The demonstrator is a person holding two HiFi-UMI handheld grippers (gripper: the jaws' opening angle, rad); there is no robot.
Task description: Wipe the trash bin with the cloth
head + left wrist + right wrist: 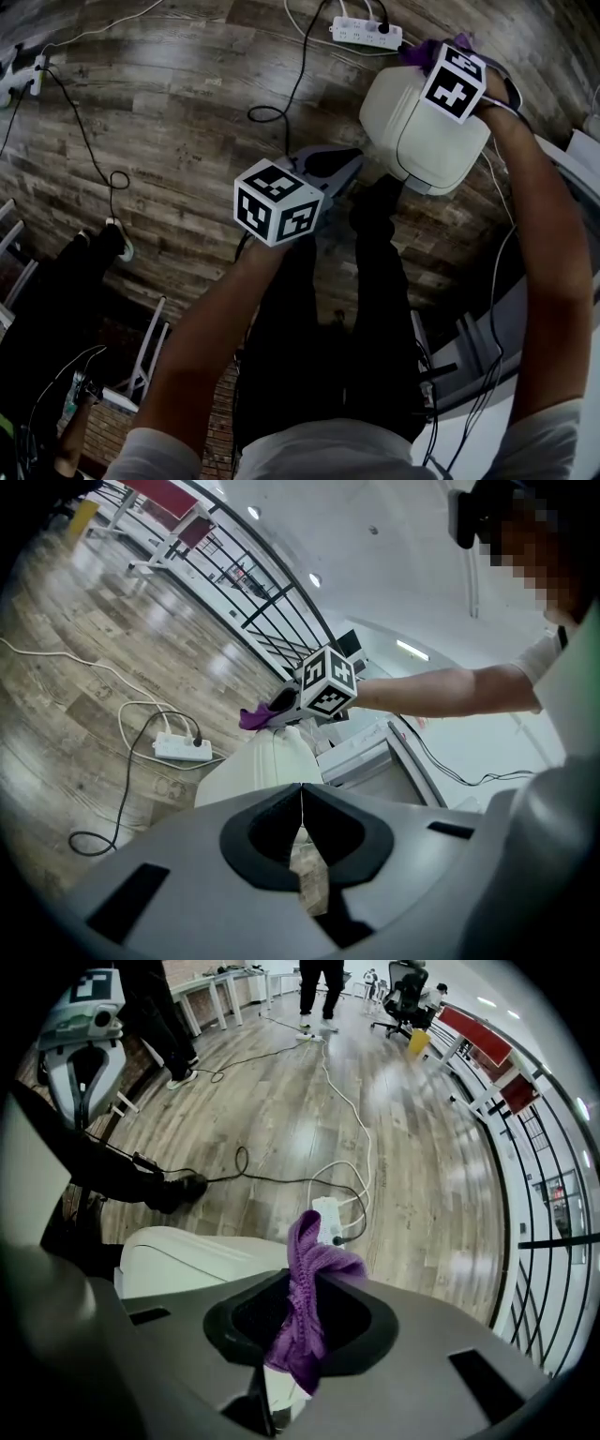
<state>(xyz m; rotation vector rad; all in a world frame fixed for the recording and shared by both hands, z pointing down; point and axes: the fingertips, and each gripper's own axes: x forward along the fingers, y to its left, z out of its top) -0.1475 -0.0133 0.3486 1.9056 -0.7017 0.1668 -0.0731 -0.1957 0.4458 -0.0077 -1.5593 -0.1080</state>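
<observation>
Over a dark plank floor, you hold the right gripper [300, 1333] at the far top edge of the white trash bin [412, 127], its jaws clamped on the purple cloth [306, 1297]; the cloth bunches up between them, just above the bin's lid, though contact with the plastic cannot be confirmed; the left gripper [302, 850] hangs near the bin's near side, apart from it, jaws pressed together on nothing. Wiping looks to be at its start; the next move calls for pressing the cloth onto the lid and sweeping across it without loosening the grip, and the light bin may slide unless steadied. Count: one bin, one cloth, two grippers, one power strip [366, 33] on the floor beyond.
</observation>
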